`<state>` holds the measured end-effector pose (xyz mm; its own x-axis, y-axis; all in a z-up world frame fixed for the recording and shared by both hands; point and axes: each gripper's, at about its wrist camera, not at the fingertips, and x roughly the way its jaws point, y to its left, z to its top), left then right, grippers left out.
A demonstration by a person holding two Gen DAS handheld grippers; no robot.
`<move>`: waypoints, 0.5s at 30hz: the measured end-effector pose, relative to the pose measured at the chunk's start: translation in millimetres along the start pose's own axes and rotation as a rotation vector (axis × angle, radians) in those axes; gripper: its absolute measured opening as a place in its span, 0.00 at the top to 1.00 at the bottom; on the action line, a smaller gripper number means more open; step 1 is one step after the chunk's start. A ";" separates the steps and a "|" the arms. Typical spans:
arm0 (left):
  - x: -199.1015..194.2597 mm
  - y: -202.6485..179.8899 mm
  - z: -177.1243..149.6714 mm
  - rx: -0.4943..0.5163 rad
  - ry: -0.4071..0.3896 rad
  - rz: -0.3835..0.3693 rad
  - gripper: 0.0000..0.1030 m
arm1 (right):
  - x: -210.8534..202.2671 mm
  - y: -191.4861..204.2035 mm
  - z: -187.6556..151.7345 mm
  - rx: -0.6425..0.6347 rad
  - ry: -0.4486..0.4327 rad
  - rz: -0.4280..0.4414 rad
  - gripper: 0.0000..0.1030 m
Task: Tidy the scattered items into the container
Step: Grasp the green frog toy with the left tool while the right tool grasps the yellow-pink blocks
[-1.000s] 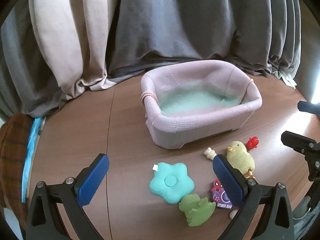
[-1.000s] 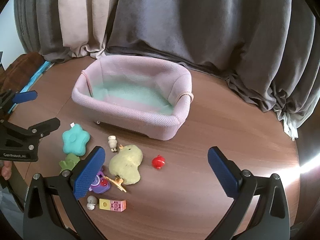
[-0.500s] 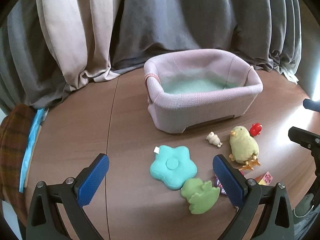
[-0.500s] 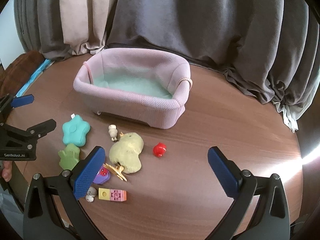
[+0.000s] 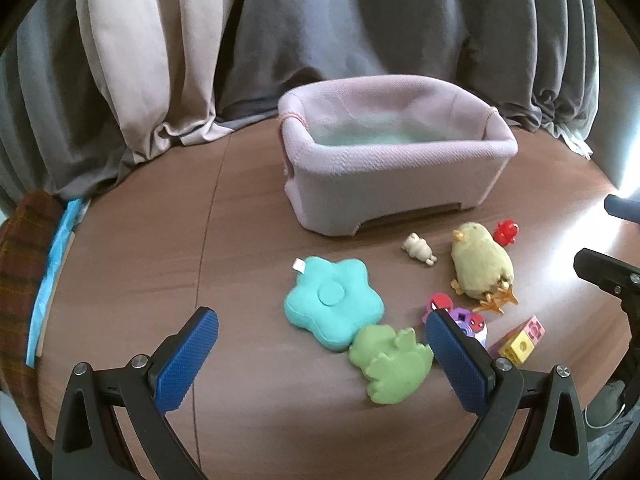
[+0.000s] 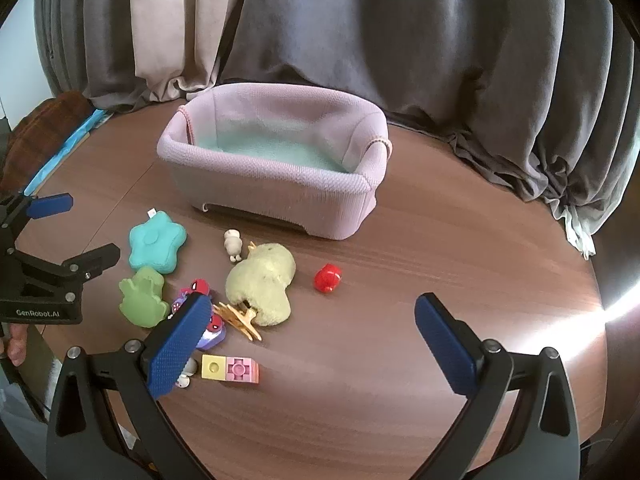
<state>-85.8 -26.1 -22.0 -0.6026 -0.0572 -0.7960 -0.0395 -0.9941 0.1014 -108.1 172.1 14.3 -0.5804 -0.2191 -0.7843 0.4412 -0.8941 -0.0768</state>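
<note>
Soft daylight enters from the right, burning a white glare streak onto the wooden table (image 6: 592,320) and washing out the right edge. Fisheye distortion bends the curtains (image 5: 360,20); black vignette fills the corners. Focus stays fairly sharp.

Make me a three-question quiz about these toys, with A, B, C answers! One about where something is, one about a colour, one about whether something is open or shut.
1. Where does the little red toy lie?
A. In the basket
B. On the table, beside the chick
C. On the star cushion

2. What colour is the star cushion?
A. Turquoise
B. Red
C. Yellow

3. How is the left gripper?
A. Shut on the frog
B. Shut on nothing
C. Open

Answers: 1 B, it sits on the wooden table next to the chick, outside the basket. 2 A, it is turquoise in both views. 3 C, its blue pads stand wide apart, holding nothing.
</note>
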 end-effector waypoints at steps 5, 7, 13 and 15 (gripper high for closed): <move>3.6 -9.9 -8.7 0.026 0.007 -0.001 0.00 | 2.5 2.4 -9.5 0.016 0.003 -0.003 0.07; 4.4 -13.3 -11.7 0.033 0.008 -0.003 0.00 | 4.2 2.5 -13.3 0.022 0.007 -0.002 0.09; 8.5 -24.6 -19.7 0.066 0.010 0.029 0.00 | 7.9 8.1 -24.3 0.003 0.006 -0.012 0.20; 9.5 -25.8 -21.5 0.064 0.012 0.024 0.00 | 9.9 10.9 -27.8 -0.006 0.009 -0.019 0.25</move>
<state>-73.4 -3.0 -44.9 -0.5946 -0.0828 -0.7998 -0.0761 -0.9844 0.1585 -90.0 171.1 -11.4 -0.5825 -0.1980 -0.7884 0.4343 -0.8957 -0.0959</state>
